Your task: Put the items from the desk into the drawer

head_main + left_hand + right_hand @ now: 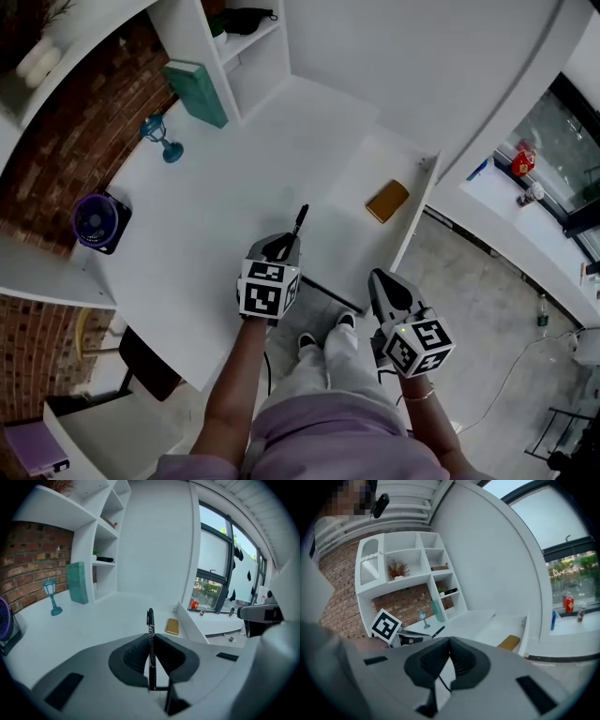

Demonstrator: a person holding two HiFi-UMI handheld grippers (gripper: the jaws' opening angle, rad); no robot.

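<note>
The left tongs point(151, 638) are clamped on a black pen point(150, 620), held over the near right part of the white worktop point(225, 197). The right tongs point(450, 641) are pressed together, empty. The open drawer point(361, 187) beyond holds a tan pad point(387, 201).

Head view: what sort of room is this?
Probably a home office or study: a white desk with an open drawer, built-in shelves against a brick wall, and a small fan on the desk.

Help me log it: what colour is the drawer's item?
The item is mustard yellow; head view best.
</note>
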